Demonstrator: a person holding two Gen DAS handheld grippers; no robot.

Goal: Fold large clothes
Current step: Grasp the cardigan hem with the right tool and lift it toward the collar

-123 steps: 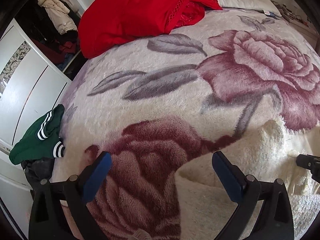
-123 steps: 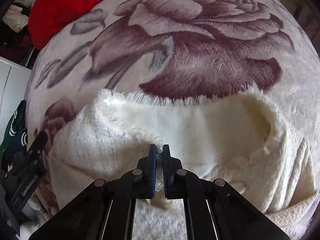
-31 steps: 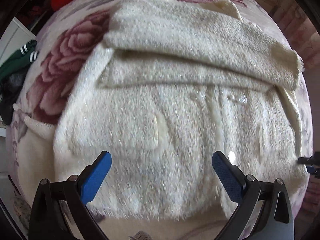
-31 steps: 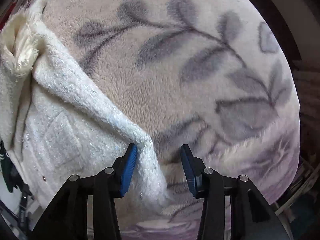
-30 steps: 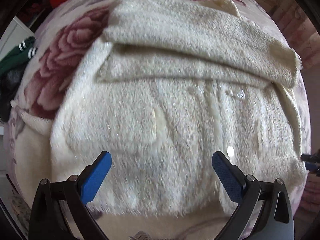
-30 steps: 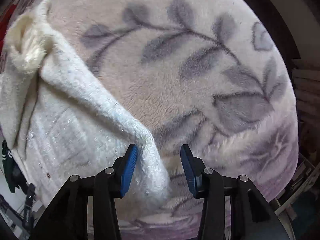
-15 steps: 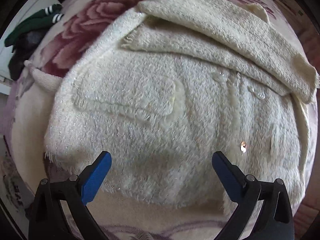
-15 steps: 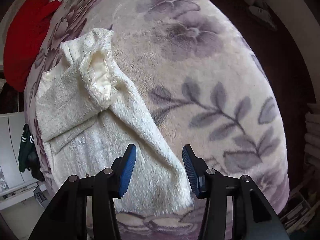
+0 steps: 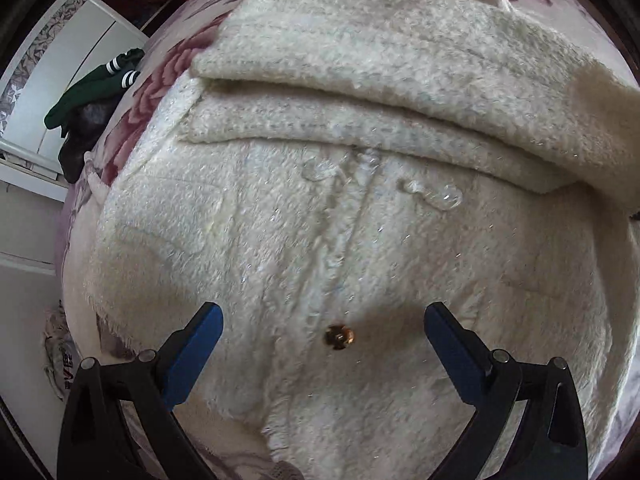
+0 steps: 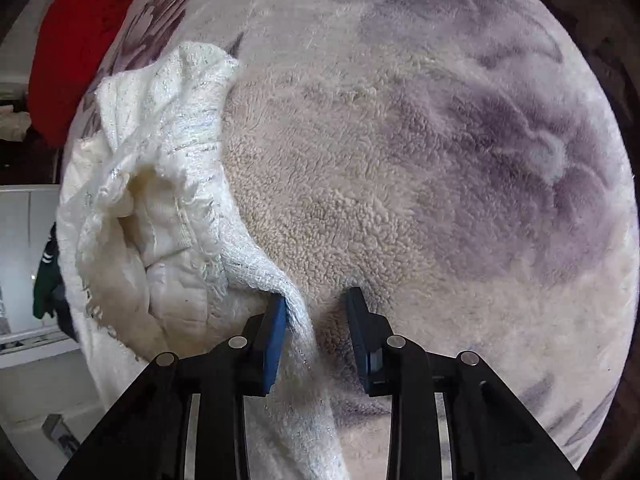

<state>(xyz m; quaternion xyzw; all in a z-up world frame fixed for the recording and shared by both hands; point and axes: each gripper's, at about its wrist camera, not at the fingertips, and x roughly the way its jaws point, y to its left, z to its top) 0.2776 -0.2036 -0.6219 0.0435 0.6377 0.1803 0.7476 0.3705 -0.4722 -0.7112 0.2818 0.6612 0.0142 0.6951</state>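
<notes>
On the bed (image 10: 400, 184), over its rose-print blanket, the cream coat (image 9: 320, 240) lies front-up with both sleeves folded across the chest, one stacked on the other. Four seconds ago the left view showed mostly bare blanket and only a corner of the coat; since then it has swung over the garment and dropped closer, so the gold button (image 9: 338, 336) near the hem now sits between its fingers. The left tongs (image 9: 320, 344) hang wide apart above the lower front, holding nothing.

The right tongs (image 10: 316, 320), which were clamped shut on the coat four seconds ago, have been apart for the last second. The coat's side edge runs up between the fingers, touching the left pad, while the right pad stands clear over the blanket. The view has also moved in nearer to that edge within the last half second.

I judge the sleeve folds finished and both tongs now being placed low on the coat, likely to take the hem and fold the bottom up toward the collar.

A green garment (image 9: 92, 92) lies off the bed's far side.
</notes>
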